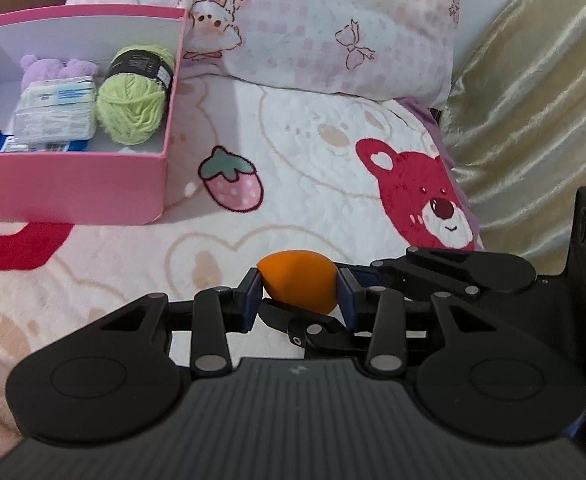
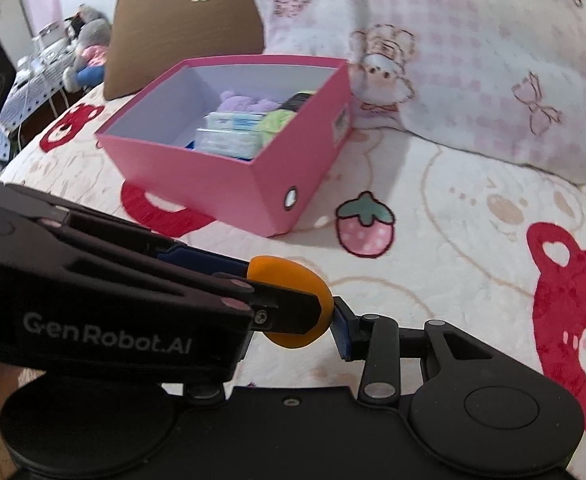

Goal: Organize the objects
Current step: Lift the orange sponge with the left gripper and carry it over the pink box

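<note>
An orange egg-shaped sponge (image 1: 299,280) sits between the blue pads of my left gripper (image 1: 300,295), which is shut on it just above the bed. My right gripper (image 2: 293,320) also reaches the sponge (image 2: 293,280): its right pad (image 2: 343,332) touches one side, and the left gripper's arm crosses in front and hides its left finger. The right gripper's fingers also show in the left wrist view (image 1: 433,268), closed against the sponge from the right. The open pink box (image 1: 93,184) stands at the left, holding green yarn (image 1: 133,96), tissue packs (image 1: 57,112) and a purple plush (image 1: 53,66).
A pink patterned pillow (image 1: 333,20) lies behind the box (image 2: 197,184). A gold satin curtain (image 1: 533,100) hangs at the right. A brown cardboard box (image 2: 181,20) stands beyond the pink box. The bedspread (image 1: 293,140) has bear and strawberry prints.
</note>
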A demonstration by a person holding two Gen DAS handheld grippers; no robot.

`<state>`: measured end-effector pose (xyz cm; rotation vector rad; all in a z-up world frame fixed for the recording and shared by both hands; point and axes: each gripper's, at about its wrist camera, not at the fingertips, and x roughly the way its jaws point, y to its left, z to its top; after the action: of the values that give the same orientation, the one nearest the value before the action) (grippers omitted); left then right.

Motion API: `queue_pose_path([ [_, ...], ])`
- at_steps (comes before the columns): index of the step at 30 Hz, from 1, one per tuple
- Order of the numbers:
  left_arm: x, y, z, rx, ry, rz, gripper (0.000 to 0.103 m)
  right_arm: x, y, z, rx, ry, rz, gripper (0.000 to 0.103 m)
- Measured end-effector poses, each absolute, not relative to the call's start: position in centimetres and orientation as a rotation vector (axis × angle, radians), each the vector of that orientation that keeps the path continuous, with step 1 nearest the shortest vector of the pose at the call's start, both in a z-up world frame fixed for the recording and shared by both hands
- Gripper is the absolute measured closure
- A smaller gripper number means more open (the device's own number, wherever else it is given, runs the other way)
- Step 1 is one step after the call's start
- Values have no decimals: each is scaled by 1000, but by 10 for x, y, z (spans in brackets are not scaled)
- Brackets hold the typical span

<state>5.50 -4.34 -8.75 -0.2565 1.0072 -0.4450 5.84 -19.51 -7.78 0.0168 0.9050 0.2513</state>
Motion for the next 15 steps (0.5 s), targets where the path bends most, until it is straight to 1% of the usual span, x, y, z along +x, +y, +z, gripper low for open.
queue_pose_path([
  [5, 49, -42, -84, -230, 1046, -416, 65, 49, -183, -80, 8, 894, 244, 58],
  [15, 37, -26, -70, -229, 1058, -416, 64, 37, -168, -69, 58, 888, 257, 57],
])
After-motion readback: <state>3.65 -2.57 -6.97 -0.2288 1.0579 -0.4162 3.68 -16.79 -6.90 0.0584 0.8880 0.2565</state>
